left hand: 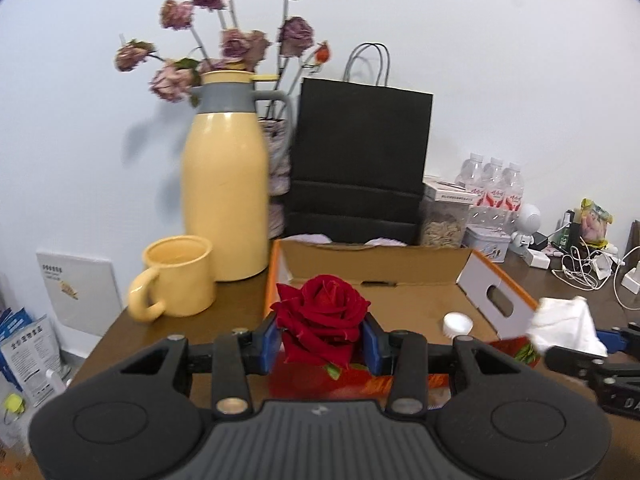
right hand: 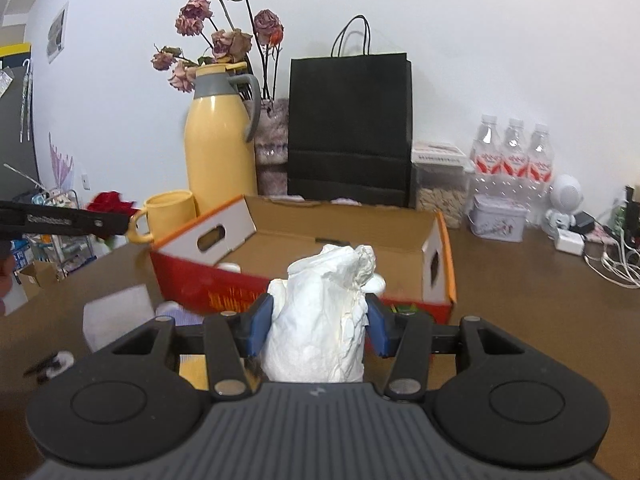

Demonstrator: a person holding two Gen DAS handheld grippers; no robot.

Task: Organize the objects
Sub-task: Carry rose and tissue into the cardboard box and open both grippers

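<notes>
Step in hand: both loads look bound for the open cardboard box [right hand: 340,236], which sits mid-surface [right hand: 520,300] in front of the black paper bag [right hand: 350,128].
Left hand-held gripper [left hand: 322,340]: pinching the red rose [left hand: 322,314] by its bloom between the blue pads, over the box's near left corner.
Right hand-held gripper [right hand: 318,328]: clamped on a crumpled white tissue [right hand: 320,320], just short of the box's near wall.
How to do it well: in my judgement, carry each load clear over the box wall before letting go, and lower the rose gently, since the petals bruise under a hard squeeze. Keep the left side away from the yellow mug [left hand: 176,278] and yellow flask [left hand: 226,184] at the box's left edge.
Rose: deep red, full, petals intact, a green sepal showing beneath.
Tissue: soft, wadded, likely to spring open on release.
Inside the box: a white cap [left hand: 458,324] lies near the right wall; the floor is otherwise mostly bare.
</notes>
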